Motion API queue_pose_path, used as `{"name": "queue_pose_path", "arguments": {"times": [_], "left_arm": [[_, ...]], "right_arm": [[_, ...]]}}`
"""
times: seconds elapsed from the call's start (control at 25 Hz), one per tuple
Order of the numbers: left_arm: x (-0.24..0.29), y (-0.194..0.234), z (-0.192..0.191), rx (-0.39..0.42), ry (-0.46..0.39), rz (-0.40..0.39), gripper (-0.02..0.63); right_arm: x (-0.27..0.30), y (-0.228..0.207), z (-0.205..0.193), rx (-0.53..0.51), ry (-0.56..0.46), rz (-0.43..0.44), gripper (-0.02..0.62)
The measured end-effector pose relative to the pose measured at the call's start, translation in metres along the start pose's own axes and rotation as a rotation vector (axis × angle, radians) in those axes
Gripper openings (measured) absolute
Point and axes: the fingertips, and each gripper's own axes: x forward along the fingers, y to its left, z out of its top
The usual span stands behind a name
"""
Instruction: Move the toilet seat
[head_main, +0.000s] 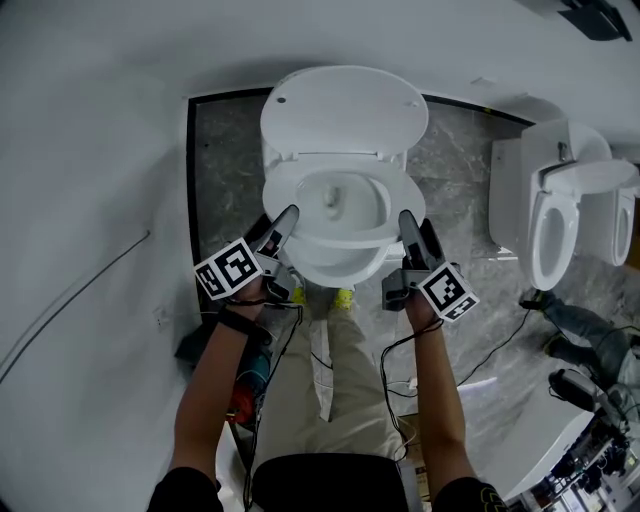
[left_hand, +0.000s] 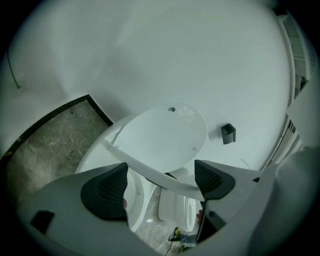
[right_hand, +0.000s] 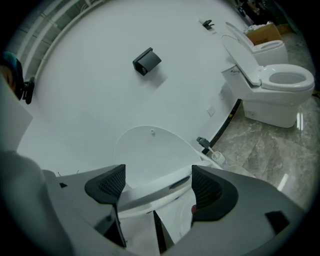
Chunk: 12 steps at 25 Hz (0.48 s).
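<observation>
Both tongs stand spread. The left gripper (head_main: 286, 222) and right gripper (head_main: 411, 226) flank the toilet seat (head_main: 345, 238) at the centre of the head view, and its front rim crosses between each pair of jaws without being pinched. The seat is tilted up off the bowl (head_main: 336, 270). Above it the lid (head_main: 345, 110) is raised. A second toilet (head_main: 550, 215) stands at the right edge.

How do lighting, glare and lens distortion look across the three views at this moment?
Head view: even, soft light, with wide-angle bending toward the edges; the toilet lid is sharp. Left gripper view: strong fisheye, black corners, no glare. Right gripper view: the same fisheye and dark rim, plus bright reflected streaks on the marble floor.
</observation>
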Motion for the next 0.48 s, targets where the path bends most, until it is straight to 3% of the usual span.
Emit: {"name": "queue_pose_path", "arguments": {"times": [0.48], "left_arm": [[0.012, -0.017, 0.037, -0.108, -0.092, -0.014, 0.430]], "right_arm": [[0.019, 0.017, 0.034, 0.085, -0.094, 0.043, 0.411]]}}
